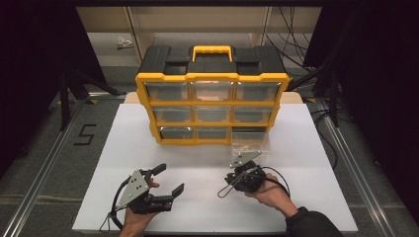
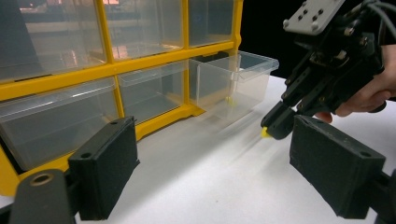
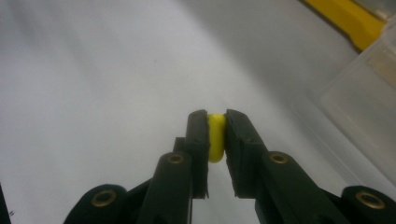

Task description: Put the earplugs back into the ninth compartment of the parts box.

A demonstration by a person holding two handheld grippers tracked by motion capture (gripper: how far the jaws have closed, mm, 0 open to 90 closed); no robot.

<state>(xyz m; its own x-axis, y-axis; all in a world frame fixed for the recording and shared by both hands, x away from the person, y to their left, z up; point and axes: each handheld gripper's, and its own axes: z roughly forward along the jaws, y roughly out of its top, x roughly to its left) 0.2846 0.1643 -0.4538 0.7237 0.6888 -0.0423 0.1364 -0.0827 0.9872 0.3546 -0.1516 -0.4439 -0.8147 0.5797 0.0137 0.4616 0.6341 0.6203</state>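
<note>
A small yellow piece (image 3: 215, 137) is clamped between the jaws of the right gripper (image 3: 215, 122), low over the table (image 1: 197, 148). The pulled-out drawer (image 1: 251, 139) lies at its 12 o'clock, probably the piece's destination. The left gripper (image 1: 170, 179) is held wide apart, idle at 9 o'clock.

yellow piece (image 3: 215, 135) mostly hidden between gripper jaws, shape unclear

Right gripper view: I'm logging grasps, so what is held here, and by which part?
The right hand-held gripper pinches a small yellow piece across its sides. The left hand-held gripper holds nothing.
</note>
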